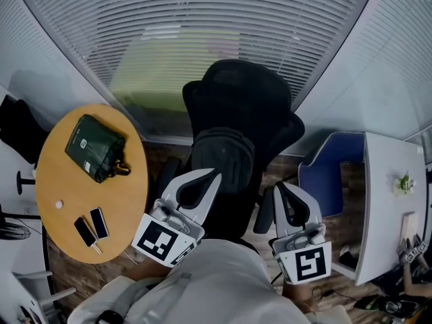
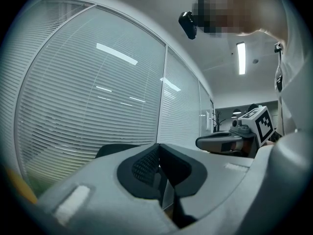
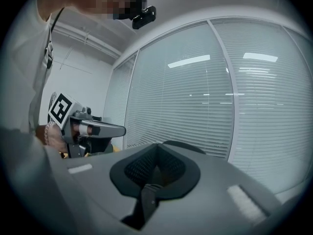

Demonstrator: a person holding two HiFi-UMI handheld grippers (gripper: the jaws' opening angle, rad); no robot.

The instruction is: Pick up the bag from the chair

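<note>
A black backpack point(image 1: 223, 155) rests on the seat of a black office chair point(image 1: 239, 90), leaning against its backrest. My left gripper point(image 1: 210, 175) is held up close to the backpack's lower left side, jaws together with nothing between them. Off the chair's right side, my right gripper point(image 1: 279, 187) is likewise shut and empty. In the left gripper view the gripper point(image 2: 159, 151) points at the window blinds, with the top of the chair point(image 2: 115, 150) just past the jaws. The right gripper view shows the gripper point(image 3: 156, 151) facing the blinds too.
A round wooden table point(image 1: 128, 201) at the left carries a dark green bag point(image 1: 94, 147) and two phones point(image 1: 92, 227). A white desk point(image 1: 388, 201) and a blue panel point(image 1: 331, 174) stand at the right. Window blinds point(image 1: 202, 19) run behind the chair.
</note>
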